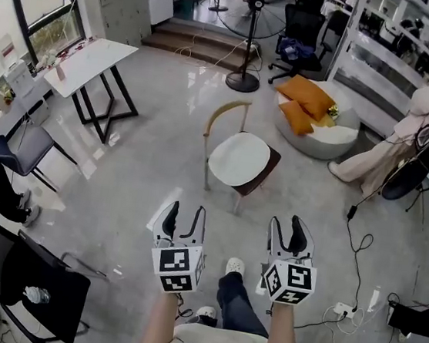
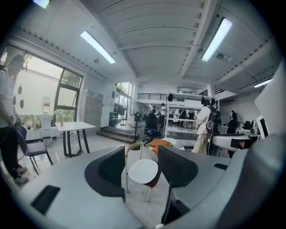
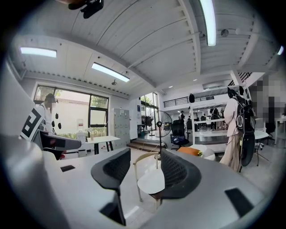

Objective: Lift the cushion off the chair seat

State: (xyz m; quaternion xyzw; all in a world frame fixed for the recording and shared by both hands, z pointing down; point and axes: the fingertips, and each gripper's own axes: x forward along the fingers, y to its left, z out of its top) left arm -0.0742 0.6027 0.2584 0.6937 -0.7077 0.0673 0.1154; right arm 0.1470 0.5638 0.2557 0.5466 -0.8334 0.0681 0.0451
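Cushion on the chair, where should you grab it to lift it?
I'd pinch the white cushion at its near rim, coming from the front. It looks thin and flat, so an edge suits best, and the chair's backrest blocks the far side.

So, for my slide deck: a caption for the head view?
Left hand-held gripper and right hand-held gripper, both open, face the white cushion on the chair.

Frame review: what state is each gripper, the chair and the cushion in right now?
left gripper: open, nothing between its jaws.
right gripper: open, nothing between its jaws.
chair: upright, ahead of both grippers, untouched.
cushion: lying flat on the chair seat, not yet lifted.
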